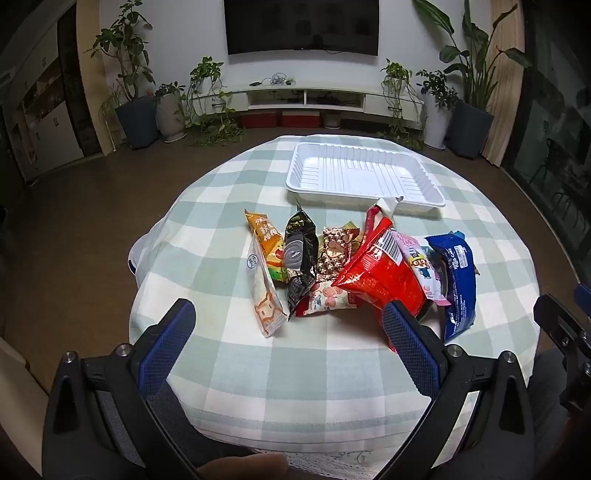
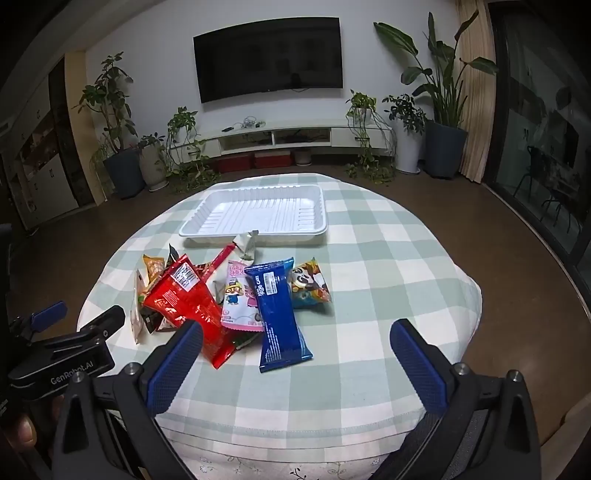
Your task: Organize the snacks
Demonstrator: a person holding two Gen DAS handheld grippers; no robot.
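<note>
Several snack packets lie heaped mid-table on the green-checked cloth [image 1: 229,362]. Among them are a red bag [image 1: 380,273], a black packet [image 1: 301,254], an orange packet [image 1: 264,236], a long white packet [image 1: 264,295] and a blue packet [image 1: 458,280]. Behind the heap stands a white plastic tray [image 1: 362,173] with nothing in it. My left gripper [image 1: 288,306] is open just short of the heap, holding nothing. My right gripper [image 2: 295,325] is open too, with the blue packet [image 2: 277,314] lying beyond its fingers. A panda packet [image 2: 310,288] lies right of the blue one, and the red bag [image 2: 184,299] and tray [image 2: 258,214] also show.
The round table drops off to brown floor on all sides. My left gripper's body [image 2: 74,339] shows at the left of the right wrist view. Potted plants [image 1: 136,114], a low white TV cabinet [image 1: 306,98] and a wall television [image 1: 301,26] stand far behind.
</note>
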